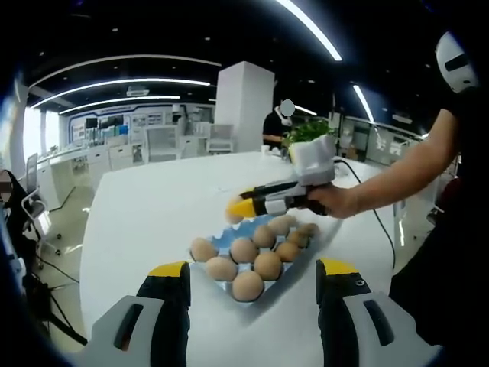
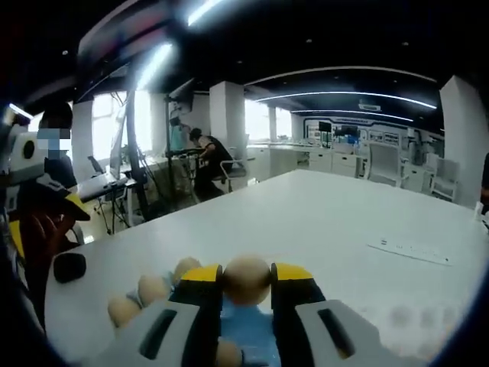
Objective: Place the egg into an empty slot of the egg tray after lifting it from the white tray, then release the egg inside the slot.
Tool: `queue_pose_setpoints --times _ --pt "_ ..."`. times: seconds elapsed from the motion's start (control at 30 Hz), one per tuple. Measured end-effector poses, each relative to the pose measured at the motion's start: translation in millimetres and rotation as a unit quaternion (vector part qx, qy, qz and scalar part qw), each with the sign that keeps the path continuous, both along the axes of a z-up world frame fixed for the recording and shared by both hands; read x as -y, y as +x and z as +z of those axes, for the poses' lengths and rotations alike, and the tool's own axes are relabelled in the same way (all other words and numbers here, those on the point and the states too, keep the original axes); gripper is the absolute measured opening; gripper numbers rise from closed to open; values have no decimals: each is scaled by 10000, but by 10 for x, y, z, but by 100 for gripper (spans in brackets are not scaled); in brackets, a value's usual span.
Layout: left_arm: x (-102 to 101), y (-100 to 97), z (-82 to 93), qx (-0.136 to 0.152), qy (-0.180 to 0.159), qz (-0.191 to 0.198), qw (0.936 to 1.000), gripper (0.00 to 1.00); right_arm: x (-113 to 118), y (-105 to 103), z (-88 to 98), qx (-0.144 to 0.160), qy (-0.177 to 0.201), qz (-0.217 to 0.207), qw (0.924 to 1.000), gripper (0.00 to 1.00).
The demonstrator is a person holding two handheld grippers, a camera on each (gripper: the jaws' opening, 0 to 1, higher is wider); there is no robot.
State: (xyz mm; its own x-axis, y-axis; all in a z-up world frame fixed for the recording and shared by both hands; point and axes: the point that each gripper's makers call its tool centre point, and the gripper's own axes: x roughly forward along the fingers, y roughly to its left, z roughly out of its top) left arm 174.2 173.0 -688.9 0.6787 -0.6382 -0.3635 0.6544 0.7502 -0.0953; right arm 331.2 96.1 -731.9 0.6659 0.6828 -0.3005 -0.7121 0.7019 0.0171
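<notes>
Two claws: right claw (image 2: 246, 284) grips egg (image 2: 246, 278); left claw (image 1: 252, 279) wide open.

white table (image 1: 145, 214), blue egg tray (image 1: 223, 238) on it

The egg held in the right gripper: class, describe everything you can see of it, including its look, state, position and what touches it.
The egg is pale brown, smooth and matt, with no crack visible. It sits clamped between the yellow-tipped fingers of the right gripper, one pad against each side, its rounded top rising just above them. Its lower part is hidden behind the jaws. It hangs over the blue egg tray, where other eggs lie to its left. In the left gripper view the right gripper hovers over the tray's far end.
</notes>
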Motion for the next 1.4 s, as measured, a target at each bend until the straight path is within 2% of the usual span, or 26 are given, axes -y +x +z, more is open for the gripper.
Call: queue_pose_setpoints --times 0.2,0.73,1.07,1.27,1.37,1.4 --pt "-20 -2 -6 -12 5 29 10000 67 -130 -65 -84 -29 -121 170 9998 24" --pt "-44 -12 -11 -28 -1 62 10000 67 -247 -102 -236 -192 -254 294 9991 24" --pt "-36 0 13 2 -16 49 10000 67 -277 -86 -274 -457 -153 322 9983 25" --pt "-41 10 35 28 -12 46 10000 66 -278 -73 -313 -712 -90 290 9970 25" --pt "-37 20 45 40 -8 32 10000 66 -291 -69 -355 -1014 -10 253 9945 26" --pt "-36 22 47 41 -8 29 10000 66 -292 -51 -355 -979 -51 256 9949 26"
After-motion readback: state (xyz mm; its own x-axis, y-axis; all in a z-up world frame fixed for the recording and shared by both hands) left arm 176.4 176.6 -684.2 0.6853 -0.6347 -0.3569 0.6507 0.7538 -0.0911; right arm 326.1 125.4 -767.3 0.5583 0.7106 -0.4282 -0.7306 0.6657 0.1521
